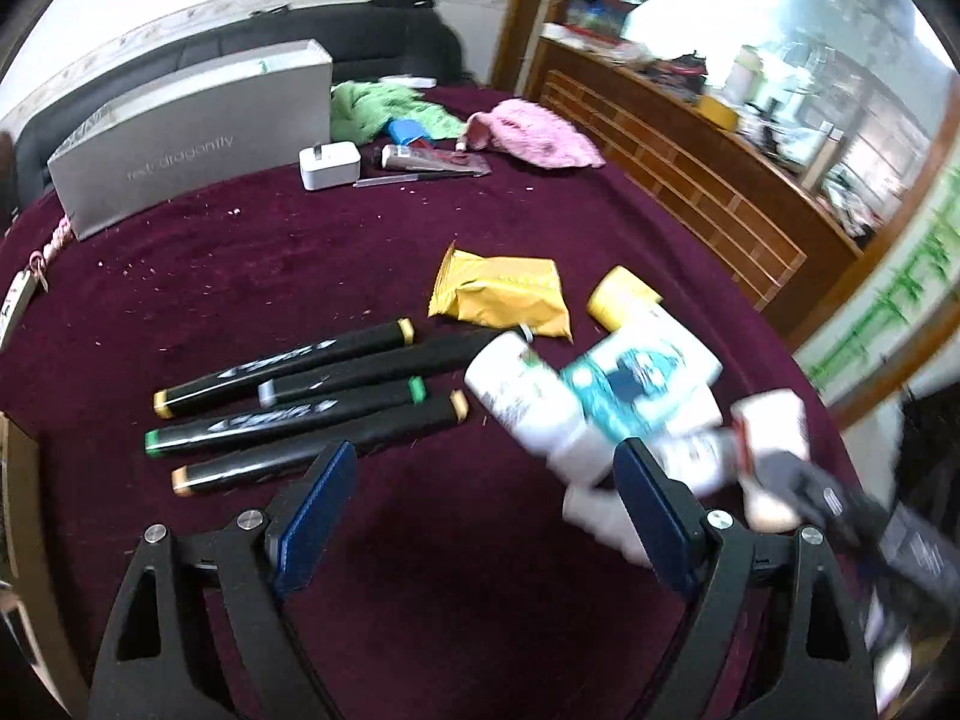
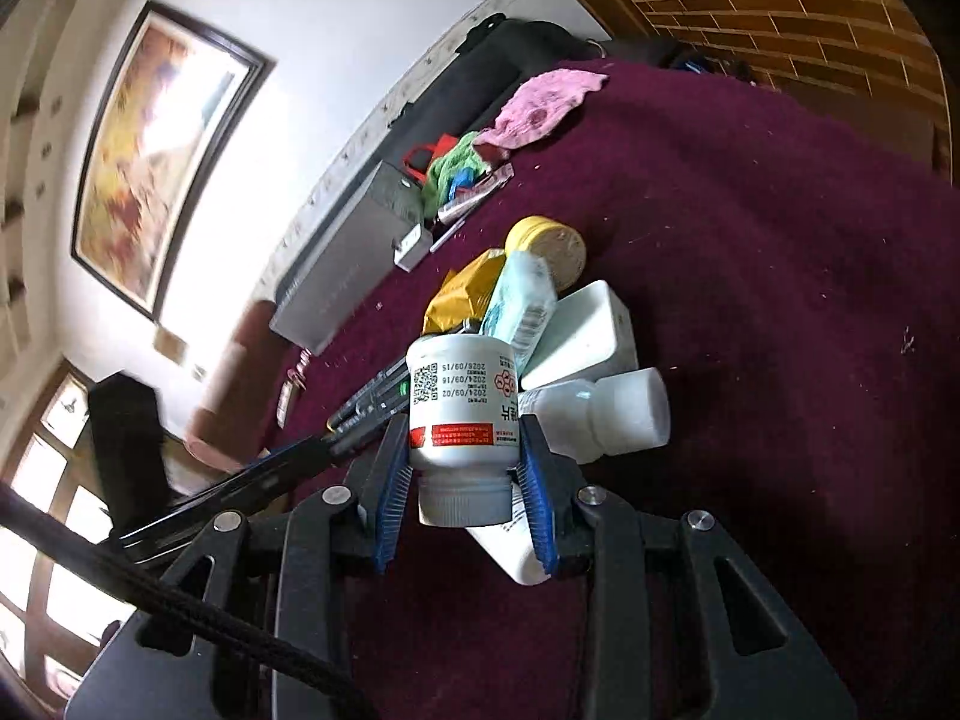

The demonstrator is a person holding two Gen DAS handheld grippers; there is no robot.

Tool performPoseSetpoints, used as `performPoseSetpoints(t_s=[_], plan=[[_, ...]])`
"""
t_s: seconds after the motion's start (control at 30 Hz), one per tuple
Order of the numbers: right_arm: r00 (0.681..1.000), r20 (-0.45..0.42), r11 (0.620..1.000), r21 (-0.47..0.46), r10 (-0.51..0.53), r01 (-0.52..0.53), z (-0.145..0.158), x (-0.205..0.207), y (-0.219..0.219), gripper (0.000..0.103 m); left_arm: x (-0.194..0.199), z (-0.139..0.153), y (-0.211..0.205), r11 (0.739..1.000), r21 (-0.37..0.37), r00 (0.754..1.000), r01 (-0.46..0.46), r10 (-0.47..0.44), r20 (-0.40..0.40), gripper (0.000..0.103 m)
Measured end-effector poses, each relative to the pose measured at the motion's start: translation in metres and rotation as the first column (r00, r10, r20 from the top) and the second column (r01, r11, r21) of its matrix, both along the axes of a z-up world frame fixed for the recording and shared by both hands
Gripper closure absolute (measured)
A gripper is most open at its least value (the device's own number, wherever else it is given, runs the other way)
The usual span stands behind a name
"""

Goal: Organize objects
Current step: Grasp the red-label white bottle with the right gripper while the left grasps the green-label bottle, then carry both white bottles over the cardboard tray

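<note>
My right gripper (image 2: pixel 463 438) is shut on a white pill bottle (image 2: pixel 462 408) with a red label band, held over a cluster of white bottles (image 2: pixel 600 408), a teal-labelled pack (image 2: pixel 522 300) and a yellow-capped jar (image 2: pixel 543 243). In the left wrist view the held bottle (image 1: pixel 771 420) and the right gripper (image 1: pixel 798 480) are blurred at the right. My left gripper (image 1: pixel 486 468) is open and empty above the maroon cloth, just in front of several black markers (image 1: pixel 300 396) and next to the white bottles (image 1: pixel 528 396). A yellow packet (image 1: pixel 504 294) lies behind them.
A grey box (image 1: pixel 180 138) stands at the back left with a white charger (image 1: pixel 330 165), a tube (image 1: pixel 432 159), green cloth (image 1: pixel 384 108) and pink cloth (image 1: pixel 534 135) beside it. A wooden bed frame (image 1: pixel 690 180) borders the right side.
</note>
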State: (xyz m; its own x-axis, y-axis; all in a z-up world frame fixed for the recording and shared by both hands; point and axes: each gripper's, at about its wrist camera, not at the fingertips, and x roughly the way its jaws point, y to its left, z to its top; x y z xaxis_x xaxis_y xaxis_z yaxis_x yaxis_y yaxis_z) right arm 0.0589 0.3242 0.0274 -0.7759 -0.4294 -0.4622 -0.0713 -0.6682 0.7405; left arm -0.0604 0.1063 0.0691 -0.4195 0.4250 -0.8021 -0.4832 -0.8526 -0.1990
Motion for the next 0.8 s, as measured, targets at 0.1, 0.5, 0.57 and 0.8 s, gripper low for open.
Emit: performPoseSetpoints(t_s=[0.1, 0.5, 0.57, 0.8], plan=[[1.0, -0.027, 1.0, -0.031, 0.002, -0.003, 0.003, 0.003, 0.002, 0.071, -0.015, -0.012, 0.025, 0.999, -0.018, 0.999, -0.037, 0.037, 0.023, 0.02], [0.998, -0.049, 0.993, -0.103, 0.045, -0.05, 0.001, 0.002, 0.001, 0.07, -0.004, -0.026, 0.057, 0.991, -0.094, 0.995, 0.098, -0.1, -0.012, 0.074], [0.998, -0.043, 0.994, -0.094, 0.047, -0.051, 0.0, 0.0, 0.0, 0.07, 0.001, -0.021, 0.048, 0.993, -0.078, 0.996, 0.086, -0.087, -0.015, 0.074], [0.996, -0.016, 0.994, -0.058, 0.09, -0.091, -0.004, -0.005, -0.01, 0.07, 0.045, 0.006, -0.011, 0.996, -0.065, 0.995, 0.062, -0.067, -0.077, 0.074]])
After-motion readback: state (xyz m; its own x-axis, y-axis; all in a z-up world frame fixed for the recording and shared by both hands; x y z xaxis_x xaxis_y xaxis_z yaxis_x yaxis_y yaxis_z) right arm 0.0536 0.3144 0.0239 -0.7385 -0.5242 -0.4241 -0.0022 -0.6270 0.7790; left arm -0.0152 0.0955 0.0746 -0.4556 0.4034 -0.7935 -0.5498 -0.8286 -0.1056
